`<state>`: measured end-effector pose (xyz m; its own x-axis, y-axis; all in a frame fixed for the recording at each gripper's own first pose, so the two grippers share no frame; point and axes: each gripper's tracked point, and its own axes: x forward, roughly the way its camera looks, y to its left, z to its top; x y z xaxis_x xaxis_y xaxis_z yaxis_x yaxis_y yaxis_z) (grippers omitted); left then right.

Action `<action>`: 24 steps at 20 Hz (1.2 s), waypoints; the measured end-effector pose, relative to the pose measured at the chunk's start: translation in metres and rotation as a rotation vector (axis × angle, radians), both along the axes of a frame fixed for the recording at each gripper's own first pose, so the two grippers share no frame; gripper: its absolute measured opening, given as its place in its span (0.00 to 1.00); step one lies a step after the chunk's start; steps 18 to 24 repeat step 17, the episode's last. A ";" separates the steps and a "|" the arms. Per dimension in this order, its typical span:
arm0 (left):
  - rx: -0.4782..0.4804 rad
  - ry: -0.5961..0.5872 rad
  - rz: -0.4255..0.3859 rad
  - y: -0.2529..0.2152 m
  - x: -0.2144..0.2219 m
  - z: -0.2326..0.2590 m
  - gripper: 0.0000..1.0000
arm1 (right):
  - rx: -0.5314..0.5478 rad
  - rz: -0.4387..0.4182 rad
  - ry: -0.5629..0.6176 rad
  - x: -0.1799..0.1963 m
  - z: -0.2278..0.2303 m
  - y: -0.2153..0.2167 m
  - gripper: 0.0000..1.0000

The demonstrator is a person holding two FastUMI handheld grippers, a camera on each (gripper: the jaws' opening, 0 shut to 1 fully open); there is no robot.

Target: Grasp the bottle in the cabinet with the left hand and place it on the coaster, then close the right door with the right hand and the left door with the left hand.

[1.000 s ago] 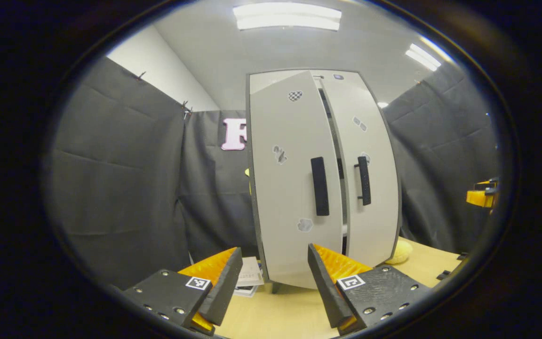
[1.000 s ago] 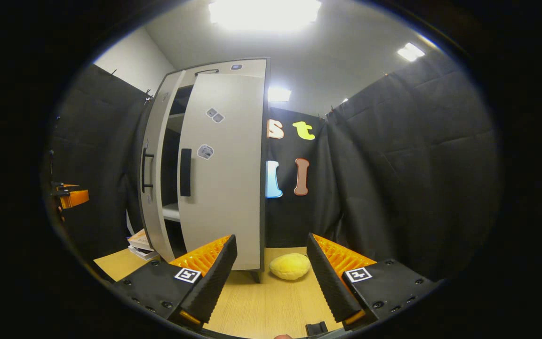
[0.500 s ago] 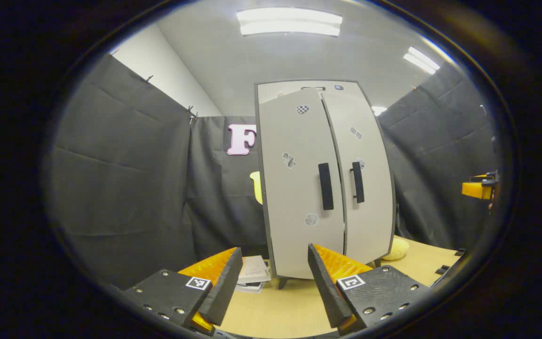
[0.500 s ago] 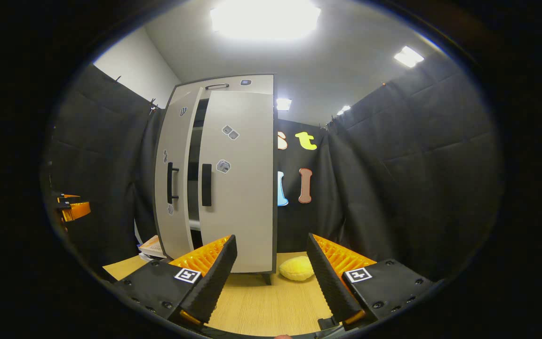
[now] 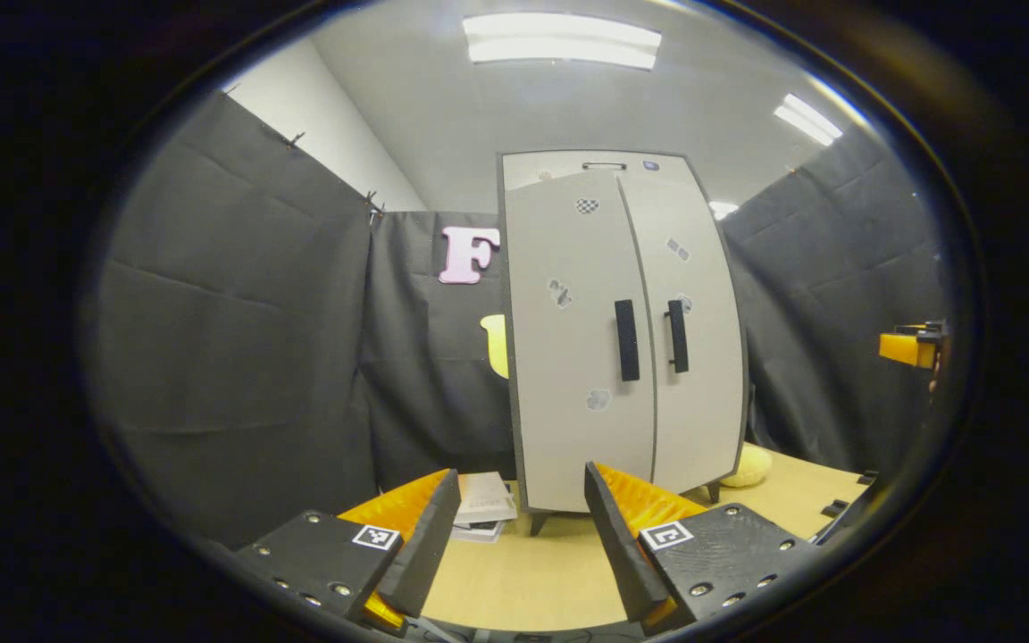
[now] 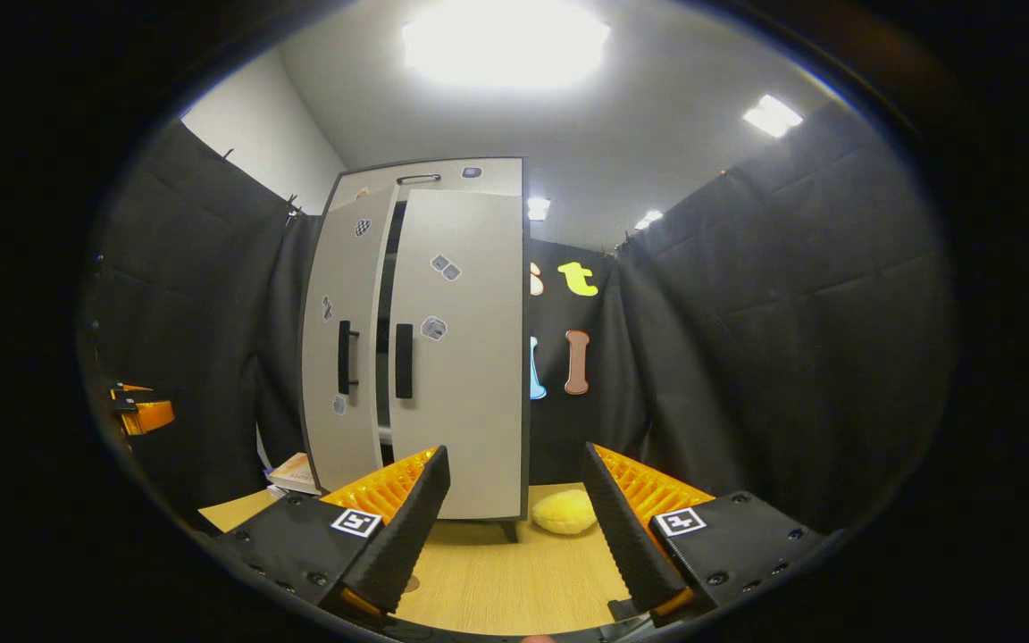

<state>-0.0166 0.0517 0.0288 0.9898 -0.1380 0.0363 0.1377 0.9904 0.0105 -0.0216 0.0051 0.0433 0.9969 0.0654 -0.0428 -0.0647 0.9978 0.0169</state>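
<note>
A cabinet point(image 5: 622, 339) with smooth, matt doors and matt black plastic-looking handles point(image 5: 626, 340) stands on a pale wood-grain surface point(image 6: 497, 580). Creased matt cloth point(image 5: 238, 339) lines the booth. A soft, fuzzy-looking yellow object point(image 6: 564, 512) and paper booklets point(image 5: 484, 505) lie beside the cabinet.

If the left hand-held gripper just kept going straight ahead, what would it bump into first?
Most likely the cabinet's left door. The left hand-held gripper is open and empty, with bare table ahead of it; the door's lower part stands in line, though how far off is unclear.
</note>
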 end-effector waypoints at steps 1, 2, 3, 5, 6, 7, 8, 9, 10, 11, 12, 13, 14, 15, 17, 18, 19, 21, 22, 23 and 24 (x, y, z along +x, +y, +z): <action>-0.001 0.000 0.002 0.001 0.001 0.000 0.87 | -0.002 0.001 0.000 -0.001 0.000 0.001 0.95; -0.001 -0.001 0.001 0.001 0.001 0.000 0.87 | -0.004 0.000 -0.004 -0.002 0.002 0.002 0.92; -0.001 -0.003 0.003 0.003 0.001 0.000 0.87 | -0.006 -0.001 -0.010 -0.004 0.003 0.002 0.95; 0.000 0.004 0.001 0.003 0.003 -0.004 0.87 | -0.006 -0.002 -0.024 -0.003 0.006 0.003 0.95; 0.004 0.010 0.004 0.004 0.005 -0.006 0.82 | -0.005 0.000 -0.022 -0.002 0.005 0.003 0.95; 0.004 0.013 0.009 0.005 0.007 -0.007 0.87 | -0.005 -0.001 -0.020 -0.001 0.005 0.003 0.95; 0.000 0.013 0.009 0.005 0.007 -0.008 0.87 | -0.005 0.000 -0.017 -0.001 0.004 0.003 0.95; -0.006 0.013 0.009 0.006 0.009 -0.009 0.87 | -0.006 -0.002 -0.017 -0.002 0.004 0.004 0.95; -0.007 0.014 0.008 0.007 0.010 -0.008 0.87 | -0.006 -0.001 -0.019 -0.001 0.005 0.004 0.92; -0.005 0.016 0.013 0.007 0.011 -0.010 0.87 | -0.009 0.001 -0.021 0.002 0.006 0.005 0.92; -0.002 0.017 0.017 0.009 0.011 -0.010 0.82 | -0.014 0.002 -0.022 0.004 0.006 0.006 0.95; -0.002 0.018 0.018 0.009 0.012 -0.010 0.82 | -0.017 0.003 -0.023 0.006 0.006 0.007 0.92; -0.001 0.018 0.017 0.009 0.013 -0.010 0.82 | -0.018 0.006 -0.024 0.007 0.007 0.008 0.92; 0.002 0.017 0.016 0.009 0.013 -0.011 0.87 | -0.017 0.009 -0.024 0.007 0.007 0.009 0.92; 0.012 0.019 0.018 0.009 0.015 -0.012 0.87 | -0.021 0.015 -0.022 0.009 0.007 0.011 0.95; 0.012 0.019 0.018 0.009 0.015 -0.012 0.87 | -0.021 0.015 -0.022 0.009 0.007 0.011 0.95; 0.012 0.019 0.018 0.009 0.015 -0.012 0.87 | -0.021 0.015 -0.022 0.009 0.007 0.011 0.95; 0.012 0.019 0.018 0.009 0.015 -0.012 0.87 | -0.021 0.015 -0.022 0.009 0.007 0.011 0.95; 0.012 0.019 0.018 0.009 0.015 -0.012 0.87 | -0.021 0.015 -0.022 0.009 0.007 0.011 0.95; 0.012 0.019 0.018 0.009 0.015 -0.012 0.87 | -0.021 0.015 -0.022 0.009 0.007 0.011 0.95; 0.012 0.019 0.018 0.009 0.015 -0.012 0.87 | -0.021 0.015 -0.022 0.009 0.007 0.011 0.95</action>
